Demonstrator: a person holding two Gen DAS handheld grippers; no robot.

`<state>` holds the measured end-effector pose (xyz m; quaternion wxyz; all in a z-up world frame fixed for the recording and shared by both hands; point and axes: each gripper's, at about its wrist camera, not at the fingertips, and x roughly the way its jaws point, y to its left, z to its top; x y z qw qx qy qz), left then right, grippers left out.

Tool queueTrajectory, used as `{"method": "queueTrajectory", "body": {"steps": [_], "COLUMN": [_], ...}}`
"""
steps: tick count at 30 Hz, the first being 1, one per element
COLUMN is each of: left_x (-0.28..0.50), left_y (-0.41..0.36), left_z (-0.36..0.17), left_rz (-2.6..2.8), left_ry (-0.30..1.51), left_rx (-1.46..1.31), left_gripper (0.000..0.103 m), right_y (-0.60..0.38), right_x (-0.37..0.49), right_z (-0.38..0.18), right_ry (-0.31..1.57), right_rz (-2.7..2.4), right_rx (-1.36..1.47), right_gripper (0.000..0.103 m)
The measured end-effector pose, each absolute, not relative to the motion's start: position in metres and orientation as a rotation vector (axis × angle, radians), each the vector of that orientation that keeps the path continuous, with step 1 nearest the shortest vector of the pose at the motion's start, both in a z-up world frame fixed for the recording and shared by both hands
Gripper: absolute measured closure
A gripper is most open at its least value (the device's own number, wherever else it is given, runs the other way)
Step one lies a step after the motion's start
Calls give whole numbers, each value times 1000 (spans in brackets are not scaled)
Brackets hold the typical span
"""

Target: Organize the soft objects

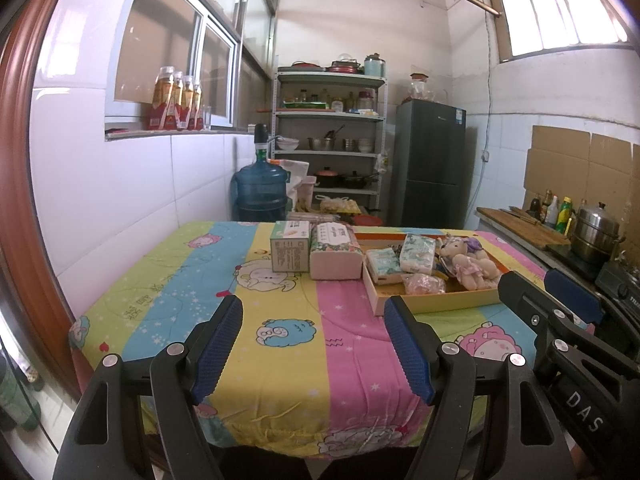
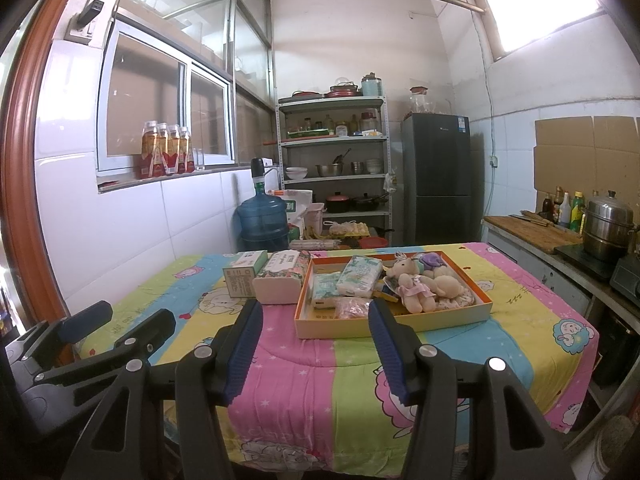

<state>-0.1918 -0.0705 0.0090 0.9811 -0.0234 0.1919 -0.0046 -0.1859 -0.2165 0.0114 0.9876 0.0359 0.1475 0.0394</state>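
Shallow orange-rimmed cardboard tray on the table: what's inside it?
In the shallow orange-rimmed cardboard tray: two green-white tissue packs, a clear pink-filled bag, a beige plush bear in a pink dress, and a purple plush. What lies beneath the toys is covered.

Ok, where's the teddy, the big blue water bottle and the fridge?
teddy (image 2: 416,284): right wrist view, on its pink dress.
big blue water bottle (image 1: 260,188): left wrist view, on the middle of its blue body.
fridge (image 2: 438,160): right wrist view, on its dark upper door.
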Motion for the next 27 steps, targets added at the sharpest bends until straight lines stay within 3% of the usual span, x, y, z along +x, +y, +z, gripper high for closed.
{"method": "queueTrajectory", "body": {"steps": [27], "left_x": [-193], "left_y": [-71], "left_z": [9], "left_rz": [-10], "left_ry": [388], "left_rx": [-50], "left_gripper": [28], "right_y": [-215], "right_x": [-186], "right_z": [10], "right_ry": [296], "right_rz": [78], "right_rx": [72], "right_gripper": [48]}}
